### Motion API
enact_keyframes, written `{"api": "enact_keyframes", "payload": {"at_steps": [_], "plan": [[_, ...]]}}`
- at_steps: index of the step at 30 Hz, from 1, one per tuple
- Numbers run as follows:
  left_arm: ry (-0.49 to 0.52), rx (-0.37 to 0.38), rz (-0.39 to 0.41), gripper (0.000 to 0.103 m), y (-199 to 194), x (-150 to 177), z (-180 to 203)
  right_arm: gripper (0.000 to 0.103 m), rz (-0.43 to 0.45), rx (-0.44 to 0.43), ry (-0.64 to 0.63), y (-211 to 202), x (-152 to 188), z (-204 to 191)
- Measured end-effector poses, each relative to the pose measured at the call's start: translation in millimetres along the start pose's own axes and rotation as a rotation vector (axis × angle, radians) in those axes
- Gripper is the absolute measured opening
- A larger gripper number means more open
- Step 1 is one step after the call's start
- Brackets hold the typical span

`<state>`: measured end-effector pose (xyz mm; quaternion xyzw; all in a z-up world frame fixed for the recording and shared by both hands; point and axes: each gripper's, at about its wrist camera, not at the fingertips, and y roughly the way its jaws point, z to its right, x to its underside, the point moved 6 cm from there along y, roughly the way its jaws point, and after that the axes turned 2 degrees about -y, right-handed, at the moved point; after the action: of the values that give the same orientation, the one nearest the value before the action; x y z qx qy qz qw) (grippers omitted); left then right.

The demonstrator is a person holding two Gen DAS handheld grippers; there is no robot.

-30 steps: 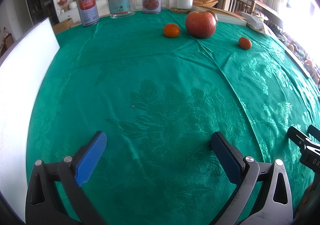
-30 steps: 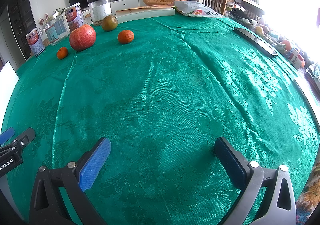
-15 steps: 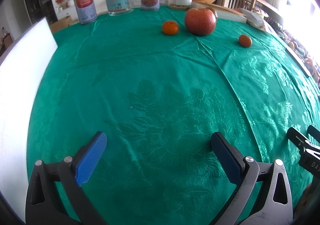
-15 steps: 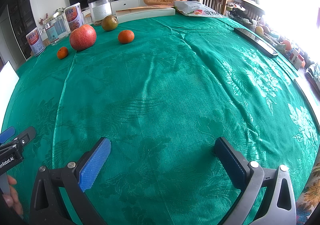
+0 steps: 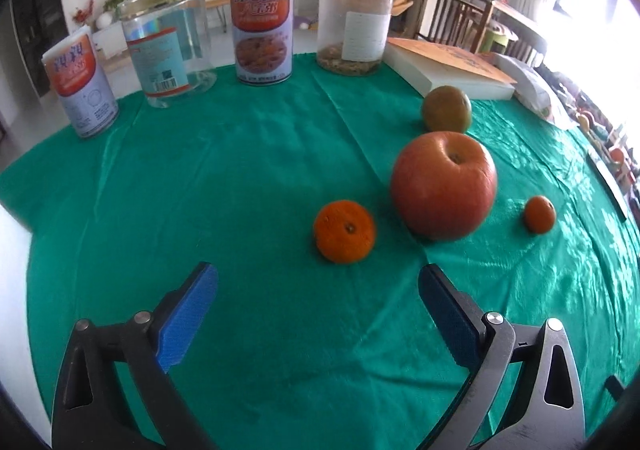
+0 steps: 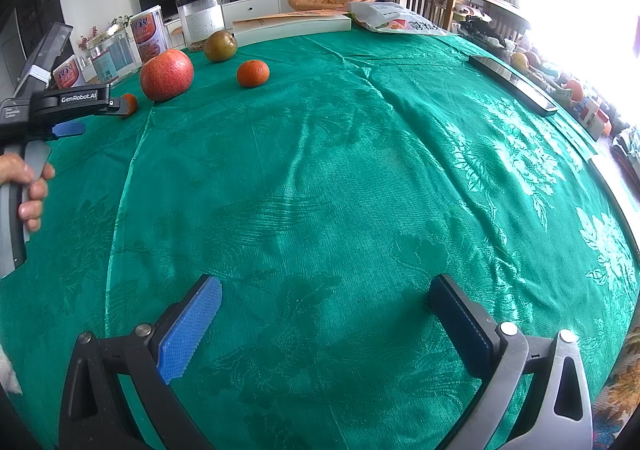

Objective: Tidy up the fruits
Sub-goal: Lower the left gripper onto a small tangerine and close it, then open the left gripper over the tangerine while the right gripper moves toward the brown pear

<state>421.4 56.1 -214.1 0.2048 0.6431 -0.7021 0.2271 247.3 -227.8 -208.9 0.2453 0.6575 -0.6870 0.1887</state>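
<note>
Left gripper [image 5: 318,284]: spread wide, holds nothing; it has moved far forward over the green tablecloth [image 5: 240,178] since half a second ago, and the fruits now look much larger.
Right gripper [image 6: 326,300]: spread wide, holds nothing; its view is nearly the same as before.
Mandarin [image 5: 344,231]: on the cloth just ahead of the left fingers, not touched.
Red apple [image 5: 445,190]: to the right, just behind the mandarin.
Small mandarin [image 5: 540,214]: further right, apart from the apple.
Brown pear [image 5: 447,108]: behind the apple, near a book [image 5: 448,70].
Cans and jars [image 5: 262,28]: in a row at the far edge.
Left hand [image 6: 28,186]: now in the right camera, around the grey handle.
</note>
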Motion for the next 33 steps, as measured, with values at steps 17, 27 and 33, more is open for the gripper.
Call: {"api": "enact_keyframes", "payload": {"at_steps": [17, 27, 33], "plan": [[-0.101, -0.012, 0.082, 0.031, -42, 46, -13, 0.103, 0.0, -0.001, 0.0, 0, -1, 0], [-0.011, -0.079, 0.012, 0.032, -111, 161, 2, 0.103, 0.0, 0.0, 0.0, 0, -1, 0], [-0.041, -0.119, 0.041, 0.086, -110, 170, -3, 0.103, -0.001, 0.0, 0.0, 0, -1, -1]]}}
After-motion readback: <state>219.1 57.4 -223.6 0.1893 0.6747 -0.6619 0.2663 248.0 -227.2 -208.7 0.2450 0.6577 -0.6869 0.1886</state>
